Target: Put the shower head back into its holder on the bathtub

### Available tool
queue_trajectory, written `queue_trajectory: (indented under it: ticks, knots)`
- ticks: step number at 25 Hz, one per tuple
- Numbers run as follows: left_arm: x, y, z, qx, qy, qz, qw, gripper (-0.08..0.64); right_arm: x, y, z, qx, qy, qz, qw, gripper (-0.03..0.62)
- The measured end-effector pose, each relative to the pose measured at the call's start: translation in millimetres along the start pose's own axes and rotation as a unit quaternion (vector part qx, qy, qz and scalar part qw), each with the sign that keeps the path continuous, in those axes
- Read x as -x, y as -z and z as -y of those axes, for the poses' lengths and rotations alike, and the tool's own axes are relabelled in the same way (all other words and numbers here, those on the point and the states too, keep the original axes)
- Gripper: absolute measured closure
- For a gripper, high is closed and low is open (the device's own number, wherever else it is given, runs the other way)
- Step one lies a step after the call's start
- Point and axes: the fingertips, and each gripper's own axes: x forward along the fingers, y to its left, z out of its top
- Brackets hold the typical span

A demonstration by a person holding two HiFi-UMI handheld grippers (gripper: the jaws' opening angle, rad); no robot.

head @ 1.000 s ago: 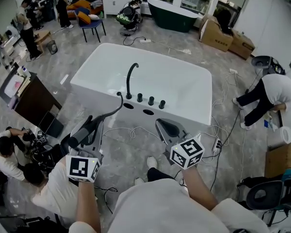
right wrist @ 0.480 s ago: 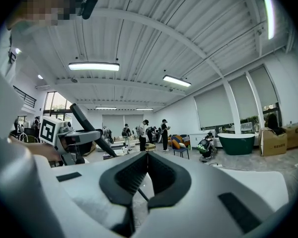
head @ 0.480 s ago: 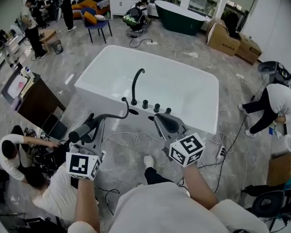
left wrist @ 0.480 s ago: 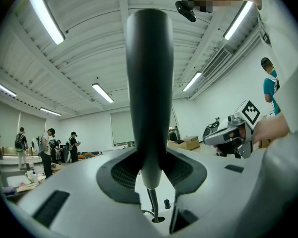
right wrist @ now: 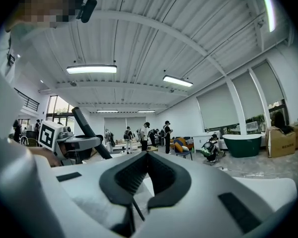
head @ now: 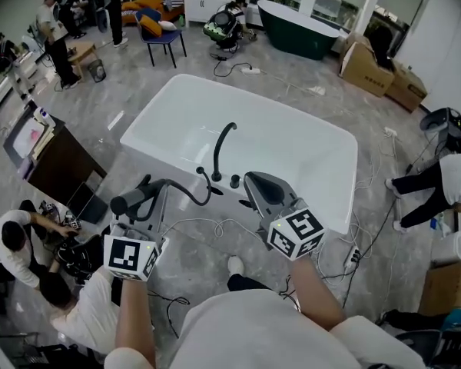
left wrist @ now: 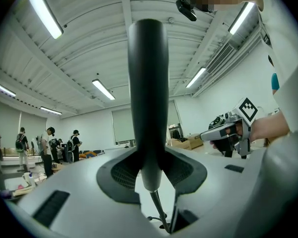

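Both claws had drawn closer to the tub (head: 284,129) than a second before. Shower head (head: 136,199) stood pinched in the left claw (left wrist: 149,170), just short of the near rim, its hose (head: 186,191) trailing to the deck beside the spout (head: 224,141). Right claw (right wrist: 147,162) was pressed together, holding nothing. The carry looked nearly done; seating the head in its holder remained.

shower head (head: 138,197) left of right gripper (head: 253,184) | bathtub (head: 292,141) beyond both | faucet (head: 221,146) on near rim, seemingly
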Motion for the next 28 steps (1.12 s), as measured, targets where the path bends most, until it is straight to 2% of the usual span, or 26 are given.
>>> queue_trajectory:
  ticks: [15, 28]
  knots:
    - [-111, -23, -40, -0.036, -0.035, 0.01, 0.9987, 0.423, -73, 2, 93, -0.022, -0.034, 0.0, 0.999, 0.577]
    - [-162, -17, -59, -0.044, -0.041, -0.001, 0.9982, 0.423, -115, 3, 119, -0.022, -0.055, -0.006, 0.998, 0.577]
